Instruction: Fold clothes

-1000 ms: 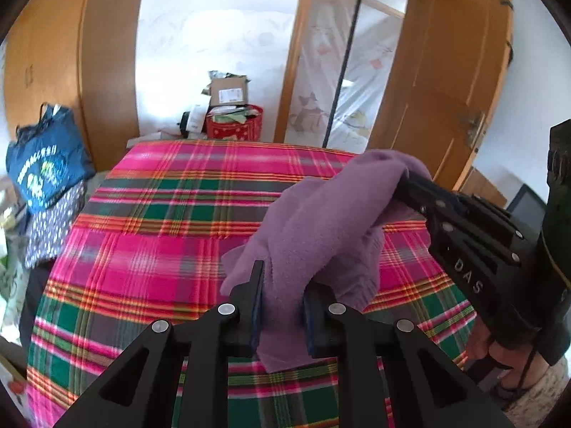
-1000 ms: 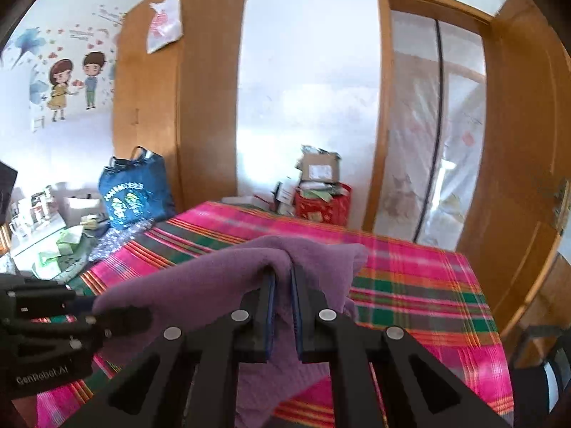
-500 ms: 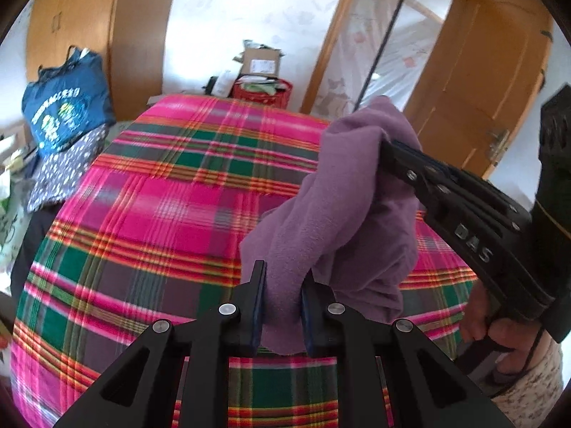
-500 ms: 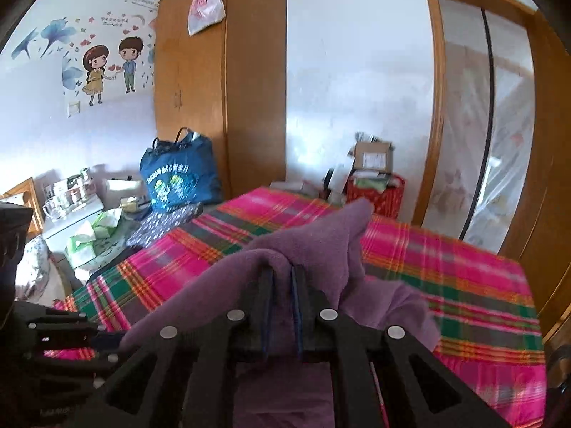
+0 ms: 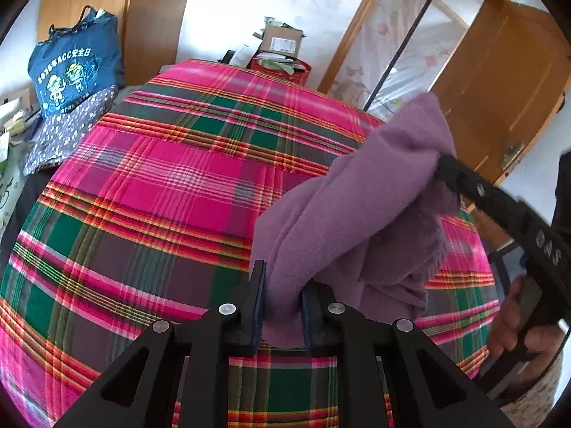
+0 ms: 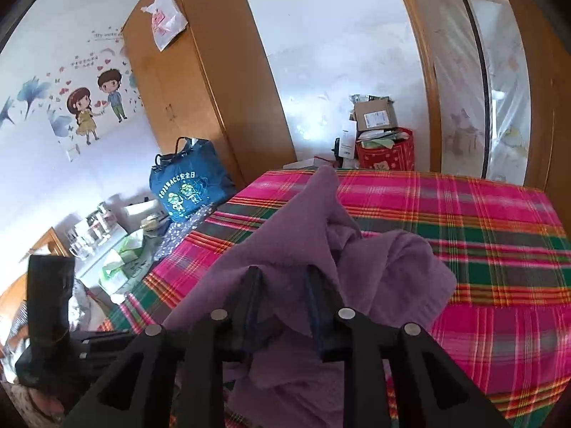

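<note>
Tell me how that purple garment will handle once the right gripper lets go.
Likely floppy: the purple garment sags between the left gripper and the opening right gripper. Its fleecy bulk probably grips the pads, and should slump onto the plaid bedspread.

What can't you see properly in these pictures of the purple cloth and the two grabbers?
- Left wrist view: the right gripper has its tips buried in the purple cloth, so its grip is hidden.
- Right wrist view: the left gripper is dark and cut off by the edge; its tips cannot be made out.
- Both views: the cloth's lower part is hidden behind the grippers, so what garment it is stays unclear.
- Cardboard box: label too small to read.
</note>
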The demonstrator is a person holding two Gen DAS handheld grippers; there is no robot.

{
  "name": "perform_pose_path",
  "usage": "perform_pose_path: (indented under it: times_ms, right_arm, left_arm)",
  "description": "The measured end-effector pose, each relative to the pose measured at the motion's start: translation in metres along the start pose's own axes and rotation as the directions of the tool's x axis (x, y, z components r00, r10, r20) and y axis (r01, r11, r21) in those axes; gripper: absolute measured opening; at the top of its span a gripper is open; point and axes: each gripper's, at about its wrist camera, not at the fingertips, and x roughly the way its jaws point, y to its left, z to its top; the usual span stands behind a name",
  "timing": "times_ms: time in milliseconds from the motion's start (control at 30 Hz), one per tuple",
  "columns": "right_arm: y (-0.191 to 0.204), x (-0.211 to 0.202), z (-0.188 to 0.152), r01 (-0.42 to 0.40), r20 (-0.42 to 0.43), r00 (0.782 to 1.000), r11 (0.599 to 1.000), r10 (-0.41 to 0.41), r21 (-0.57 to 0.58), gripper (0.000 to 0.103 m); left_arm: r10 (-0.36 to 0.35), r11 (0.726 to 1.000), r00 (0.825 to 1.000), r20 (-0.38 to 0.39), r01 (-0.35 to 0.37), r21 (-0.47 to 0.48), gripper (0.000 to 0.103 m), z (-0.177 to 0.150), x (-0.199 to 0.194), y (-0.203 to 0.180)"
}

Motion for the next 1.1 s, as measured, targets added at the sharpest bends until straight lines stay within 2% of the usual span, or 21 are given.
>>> perform_pose_path:
  times_ms: [67, 233, 400, 567, 633, 733, 833, 900, 1000, 1100]
  right_arm:
    - [0.011, 0.005, 0.005, -0.004, 0.03, 1.0, 1.0, 0.005, -0.027, 0.027]
    - [0.015, 0.009, 0.005, -0.077, 0.031, 0.997, 0.997, 0.077, 0.018, 0.03]
    - [-0.005, -0.002, -0.008, -0.061, 0.022, 0.998, 0.994, 0.06, 0.091, 0.03]
    - [-0.027, -0.032, -0.024, -0.007, 0.058, 0.998, 0.988, -0.002, 0.156, 0.03]
    - [-0.035, -0.038, -0.029, 0.012, 0.054, 0.998, 0.983, -0.022, 0.183, 0.04]
    - [-0.045, -0.045, -0.038, 0.045, 0.037, 0.998, 0.976, -0.054, 0.214, 0.042]
    - [-0.047, -0.038, -0.052, 0.075, -0.021, 0.997, 0.976, -0.072, 0.206, 0.042]
    - [-0.052, -0.033, -0.063, 0.061, -0.044, 0.998, 0.969, -0.052, 0.239, 0.042]
    - [-0.06, -0.021, -0.072, 0.056, -0.076, 0.997, 0.953, -0.035, 0.296, 0.043]
    - [-0.061, -0.01, -0.074, 0.04, -0.091, 0.996, 0.952, -0.013, 0.303, 0.048]
  left_arm:
    - [0.004, 1.0, 1.0, -0.008, -0.004, -0.002, 0.017, -0.001, 0.002, -0.001]
    - [0.016, 1.0, 1.0, -0.024, -0.016, -0.008, 0.019, -0.002, 0.004, 0.004]
    - [0.043, 0.999, 0.999, -0.006, -0.043, 0.034, 0.025, -0.004, 0.002, 0.001]
    - [0.044, 0.999, 0.999, -0.021, -0.045, -0.018, 0.028, 0.002, 0.006, 0.016]
    - [0.045, 0.998, 0.999, -0.031, -0.046, -0.033, 0.028, 0.001, 0.007, 0.017]
    - [0.043, 0.999, 0.999, -0.033, -0.044, -0.029, 0.028, -0.001, 0.005, 0.016]
    - [0.074, 0.997, 0.997, 0.001, -0.073, -0.029, 0.028, -0.002, -0.004, 0.017]
    - [0.102, 0.995, 0.994, 0.033, -0.102, -0.018, 0.028, -0.003, -0.012, 0.017]
    - [0.135, 0.989, 0.985, 0.105, -0.14, 0.048, 0.027, -0.01, -0.03, 0.003]
    - [0.13, 0.978, 0.978, 0.161, -0.153, 0.142, 0.028, -0.016, -0.045, -0.015]
